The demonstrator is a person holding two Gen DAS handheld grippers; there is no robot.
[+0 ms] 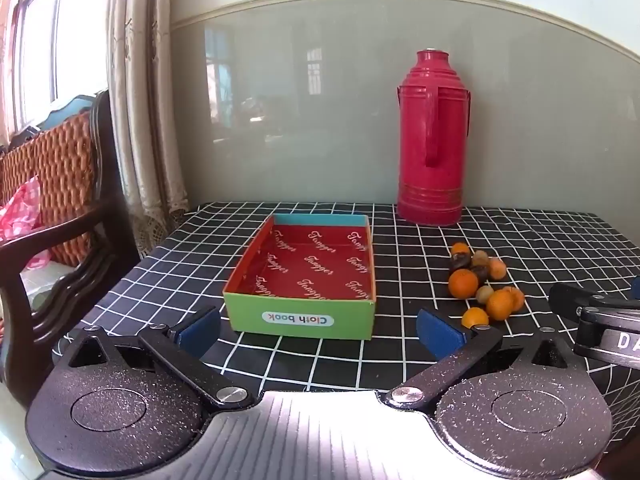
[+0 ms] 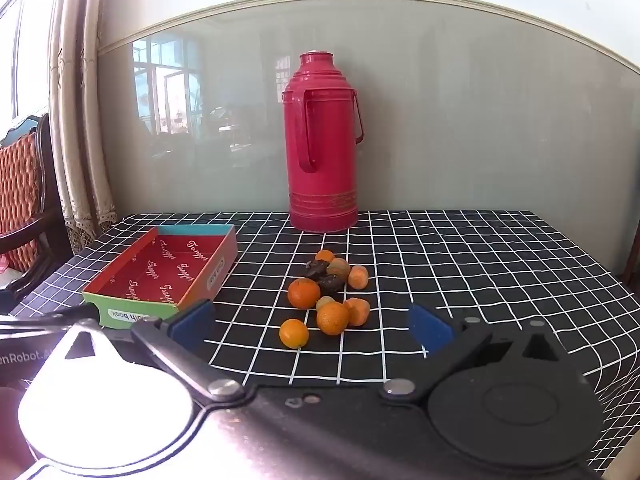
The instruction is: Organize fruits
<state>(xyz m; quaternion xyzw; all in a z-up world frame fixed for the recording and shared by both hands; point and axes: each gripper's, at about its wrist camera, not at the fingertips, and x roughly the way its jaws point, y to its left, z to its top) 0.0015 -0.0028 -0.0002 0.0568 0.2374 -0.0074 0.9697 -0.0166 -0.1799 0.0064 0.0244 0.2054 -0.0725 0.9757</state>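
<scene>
Nearest the lens, left gripper [image 1: 318, 330]: black linkage arms, blue pads, jaws spread wide with nothing between them, hovering low over the near edge of the checked tablecloth [image 1: 520, 240]. Landmark for this entry: cardboard box [image 1: 300, 318], shallow and lidless, green front wall labelled "Cloth book" upside down, red printed lining, blue far wall, nothing inside. Left gripper sits just in front of the box, its opening facing the green wall without touching it. Right gripper [image 2: 312, 326]: same build, jaws likewise fully parted and holding nothing, positioned in front of and to the right of the box; part of its body shows at the right edge of the left wrist view. Fruits [image 2: 324, 292]: loose cluster on the cloth to the right of the box, apart from it, comprising several small oranges, a few paler yellow-green round pieces, and two dark, shrivelled pieces near the far side of the cluster. One orange [image 2: 294, 333] lies nearest the right gripper, ahead of its open jaws and untouched. Red thermos flask [image 1: 434, 140]: upright, with side handle, behind and to the right of the box, close to the glossy grey-green wall panel. Wooden chair [image 1: 60, 208] with orange woven back: left of the box, off the table, beside a pale curtain [image 1: 140, 100] and window.
</scene>
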